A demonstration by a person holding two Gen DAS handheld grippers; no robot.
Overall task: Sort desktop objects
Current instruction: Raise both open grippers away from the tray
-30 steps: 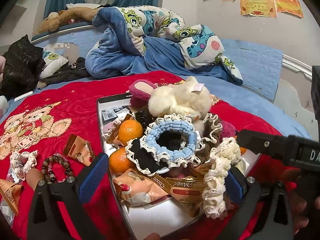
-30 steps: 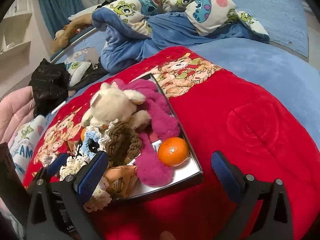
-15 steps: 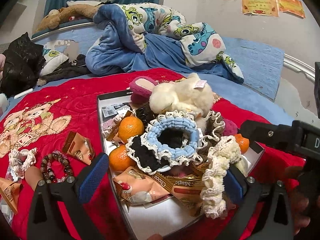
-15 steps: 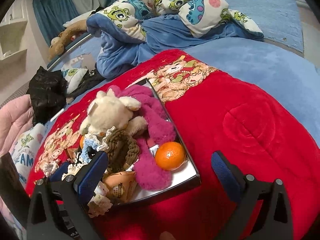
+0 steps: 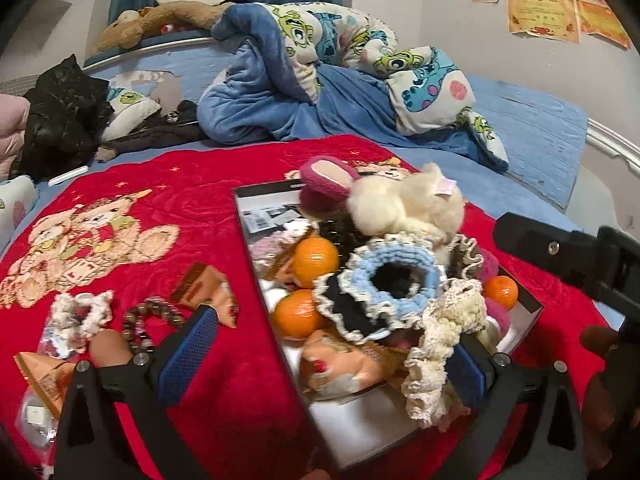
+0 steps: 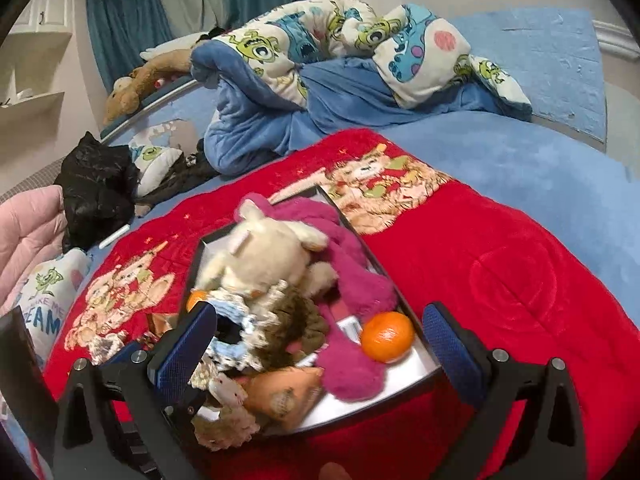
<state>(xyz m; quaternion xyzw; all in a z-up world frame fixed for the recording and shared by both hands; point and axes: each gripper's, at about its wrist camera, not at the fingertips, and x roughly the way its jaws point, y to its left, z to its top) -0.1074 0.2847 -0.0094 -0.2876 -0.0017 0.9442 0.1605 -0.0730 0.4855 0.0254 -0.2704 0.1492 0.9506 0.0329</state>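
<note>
A shallow tray (image 5: 256,248) sits on a red blanket (image 5: 192,208) spread over the bed, and it is heaped with small things. At its far end lie a cream plush toy (image 5: 404,204) and a pink plush toy (image 5: 320,184). Nearer, a blue scrunchie (image 5: 394,270) rests on a black scrunchie (image 5: 348,312), with a cream scrunchie (image 5: 444,344) draped over the near right of the pile. Two oranges (image 5: 314,256) lie at the left side of the tray, a third orange (image 5: 500,292) at its right edge. A snack packet (image 5: 340,364) lies at the near end.

On the blanket to the left of the tray are a bead bracelet (image 5: 148,320), a brown packet (image 5: 204,292) and a white scrunchie (image 5: 80,314).

The left tongs (image 5: 320,364) are spread apart, straddling the near end of the tray and holding nothing. The right tongs (image 6: 320,348) are also apart and empty, over the tray's near right, where an orange (image 6: 386,336) lies beside the pink plush toy (image 6: 352,280).
</note>
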